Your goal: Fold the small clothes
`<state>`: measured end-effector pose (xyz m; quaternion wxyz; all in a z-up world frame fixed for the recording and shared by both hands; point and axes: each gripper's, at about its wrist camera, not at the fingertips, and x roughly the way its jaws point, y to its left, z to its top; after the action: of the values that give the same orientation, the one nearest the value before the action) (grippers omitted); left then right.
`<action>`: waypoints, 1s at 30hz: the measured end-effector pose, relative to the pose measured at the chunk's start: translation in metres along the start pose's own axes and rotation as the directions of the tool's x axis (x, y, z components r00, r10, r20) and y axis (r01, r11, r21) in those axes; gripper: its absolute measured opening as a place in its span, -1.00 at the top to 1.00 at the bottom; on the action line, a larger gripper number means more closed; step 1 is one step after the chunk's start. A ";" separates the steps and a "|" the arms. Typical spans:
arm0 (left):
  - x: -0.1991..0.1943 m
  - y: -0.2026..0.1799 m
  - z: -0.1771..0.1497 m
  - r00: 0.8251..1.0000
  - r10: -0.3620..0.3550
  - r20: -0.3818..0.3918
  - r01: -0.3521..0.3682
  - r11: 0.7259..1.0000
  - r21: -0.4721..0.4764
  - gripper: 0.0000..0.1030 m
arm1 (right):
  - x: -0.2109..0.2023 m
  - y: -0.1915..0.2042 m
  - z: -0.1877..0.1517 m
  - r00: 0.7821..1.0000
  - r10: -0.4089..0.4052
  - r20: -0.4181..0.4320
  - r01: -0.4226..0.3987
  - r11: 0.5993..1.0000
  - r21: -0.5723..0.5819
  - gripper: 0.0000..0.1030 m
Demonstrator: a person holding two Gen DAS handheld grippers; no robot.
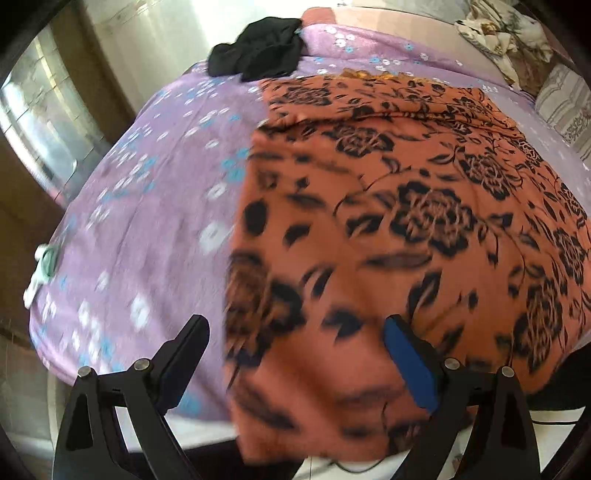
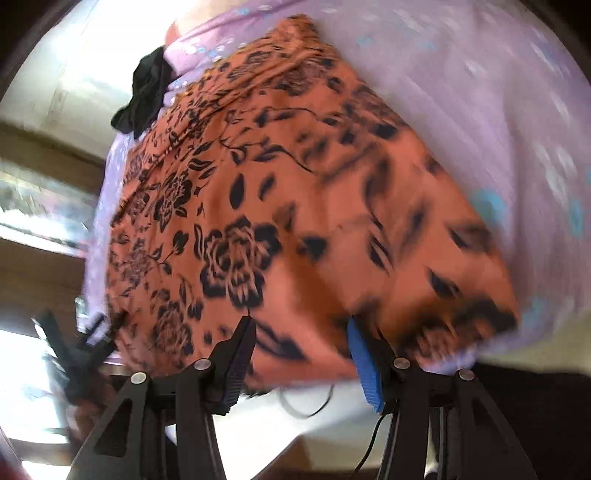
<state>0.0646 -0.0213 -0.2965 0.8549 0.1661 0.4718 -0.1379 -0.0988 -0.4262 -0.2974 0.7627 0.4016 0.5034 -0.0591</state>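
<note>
- Left gripper (image 1: 295,354): jaws wide apart, holding nothing; orange floral garment's (image 1: 388,221) left edge lies between them
- Garment lies on the purple bedsheet (image 1: 147,221), long axis running near to far
- Right gripper (image 2: 301,354): jaws half apart, nothing clamped, nearer the garment's right corner

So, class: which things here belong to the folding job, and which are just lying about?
Belongs to the job:
- orange floral garment
- black garment
- left gripper, open
- right gripper, open

Just lying about:
- purple bedsheet
- patterned cloth, far corner
- white-green item, bed edge
</note>
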 end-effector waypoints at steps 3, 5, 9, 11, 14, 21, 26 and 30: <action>-0.017 0.018 -0.012 0.999 0.034 0.012 -0.034 0.998 -0.062 -0.85 | -0.039 -0.030 0.005 0.994 0.032 0.105 -0.040 0.996 0.077 -0.09; -0.026 0.035 -0.014 0.999 0.029 0.014 -0.027 0.991 -0.128 -0.85 | -0.055 -0.050 0.013 0.987 0.055 0.149 -0.075 0.989 0.131 -0.13; -0.034 0.057 -0.014 0.998 0.061 -0.009 -0.062 0.982 -0.181 -0.85 | -0.049 -0.075 0.034 0.983 0.067 0.172 -0.103 0.973 0.209 -0.21; -0.035 0.062 -0.016 0.999 0.046 -0.020 -0.049 0.979 -0.197 -0.85 | -0.040 -0.087 0.039 0.982 0.058 0.179 -0.099 0.968 0.229 -0.21; -0.024 0.071 -0.021 0.996 -0.014 -0.091 -0.007 0.972 -0.234 -0.85 | -0.016 -0.090 0.044 0.987 0.087 0.136 -0.118 0.964 0.239 -0.24; -0.005 0.081 -0.032 0.982 -0.101 -0.161 0.043 0.943 -0.331 -0.08 | 0.000 -0.053 0.038 0.993 0.075 0.090 -0.079 0.996 0.049 0.41; 0.000 0.073 -0.032 0.979 -0.142 -0.148 0.086 0.939 -0.332 -0.07 | 0.003 -0.055 0.038 0.994 0.054 0.092 -0.061 0.995 0.075 0.37; 0.001 0.062 -0.027 0.986 -0.129 -0.103 0.095 0.953 -0.289 -0.53 | 0.003 -0.056 0.036 0.992 0.093 0.089 -0.100 0.992 0.077 0.04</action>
<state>0.0690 0.0461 -0.3014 0.8305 0.0231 0.5461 -0.1071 -0.0991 -0.4872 -0.3242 0.7685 0.4535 0.4474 -0.0597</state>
